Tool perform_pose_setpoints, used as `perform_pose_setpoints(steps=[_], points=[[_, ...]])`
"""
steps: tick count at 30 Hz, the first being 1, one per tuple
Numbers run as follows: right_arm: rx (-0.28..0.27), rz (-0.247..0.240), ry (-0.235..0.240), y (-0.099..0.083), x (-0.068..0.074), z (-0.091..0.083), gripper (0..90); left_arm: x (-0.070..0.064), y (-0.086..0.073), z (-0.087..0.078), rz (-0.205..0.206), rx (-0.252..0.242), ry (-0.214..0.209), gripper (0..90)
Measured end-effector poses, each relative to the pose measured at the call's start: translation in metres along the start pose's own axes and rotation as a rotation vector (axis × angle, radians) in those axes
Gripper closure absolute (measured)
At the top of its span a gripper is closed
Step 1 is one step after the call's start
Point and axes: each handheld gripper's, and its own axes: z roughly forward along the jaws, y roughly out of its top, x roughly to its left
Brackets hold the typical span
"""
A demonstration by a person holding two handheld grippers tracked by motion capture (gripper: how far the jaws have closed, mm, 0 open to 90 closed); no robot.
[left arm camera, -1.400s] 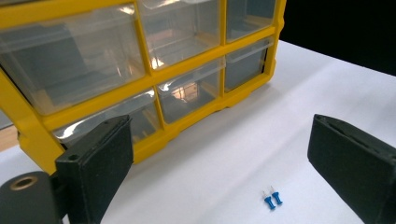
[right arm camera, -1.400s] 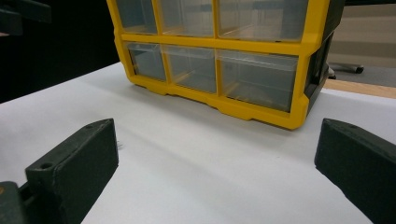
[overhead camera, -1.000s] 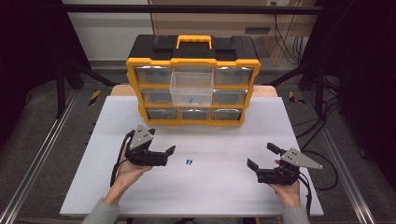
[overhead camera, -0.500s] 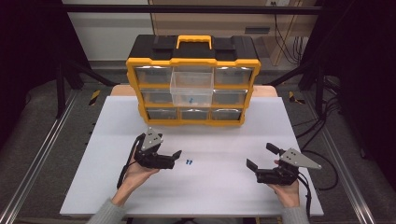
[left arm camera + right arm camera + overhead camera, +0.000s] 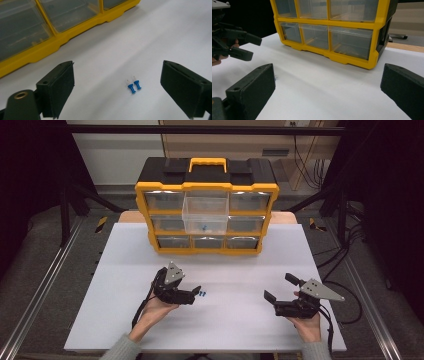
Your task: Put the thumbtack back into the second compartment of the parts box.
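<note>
**Item: two blue push pins, loose on the table, awaiting pickup**

Landmark: yellow organiser [image 5: 207, 202], standing at the far edge of the white table [image 5: 115, 320]

- Blue push pins [image 5: 133, 86]: lying side by side in front of the organiser, well apart from its base, pins pointing toward it
- Left gripper [image 5: 196, 293]: in front of the organiser, jaws apart and set either side of the pins, likely lined up to close on one
- Right gripper [image 5: 280, 287]: front-right of the organiser, jaws apart, holding nothing, apparently kept clear
- Middle drawer [image 5: 205, 217]: pulled forward from the organiser, blue bits inside; the probable destination
</note>
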Motion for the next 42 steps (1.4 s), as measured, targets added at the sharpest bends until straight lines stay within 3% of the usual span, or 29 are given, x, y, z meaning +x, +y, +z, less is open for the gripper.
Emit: perform_pose_setpoints(steps=[8,18,25,42], points=[[0.0,-0.005,0.0,0.0,0.0,0.0,0.3,-0.006,-0.006,0.015,-0.029,0.043,-0.023,19.1],[0.0,0.003,-0.001,0.0,0.0,0.0,0.3,-0.009,-0.014,0.029,-0.055,0.109,0.005,30.5],[-0.002,0.002,-0.002,0.0,0.0,0.0,0.3,-0.01,-0.016,0.034,-0.081,0.119,0.018,40.1],[-0.008,0.001,-0.001,0.0,-0.001,0.0,0.3,-0.019,-0.02,0.044,-0.063,0.162,0.02,57.0]])
